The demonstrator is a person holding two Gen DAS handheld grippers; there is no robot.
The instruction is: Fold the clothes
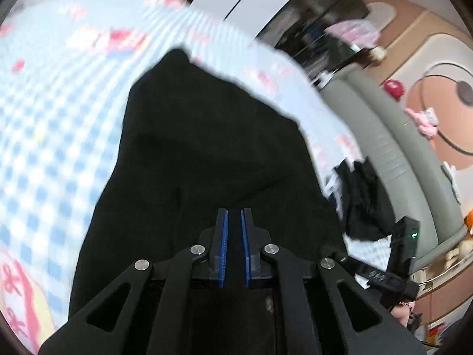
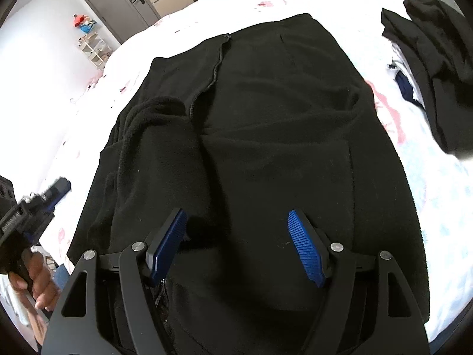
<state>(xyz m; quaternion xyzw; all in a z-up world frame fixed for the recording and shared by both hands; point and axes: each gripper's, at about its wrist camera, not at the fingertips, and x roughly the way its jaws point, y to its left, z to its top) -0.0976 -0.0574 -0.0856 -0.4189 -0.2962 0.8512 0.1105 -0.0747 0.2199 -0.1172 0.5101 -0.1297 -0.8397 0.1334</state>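
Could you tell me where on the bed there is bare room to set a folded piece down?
The bedsheet lies bare beyond the black fleece jacket, toward the grey door, and along the jacket's left edge, short of the left gripper. A narrower strip runs between the jacket and the pile of dark clothes. That pile's corner is crowded; the jacket fills the middle.
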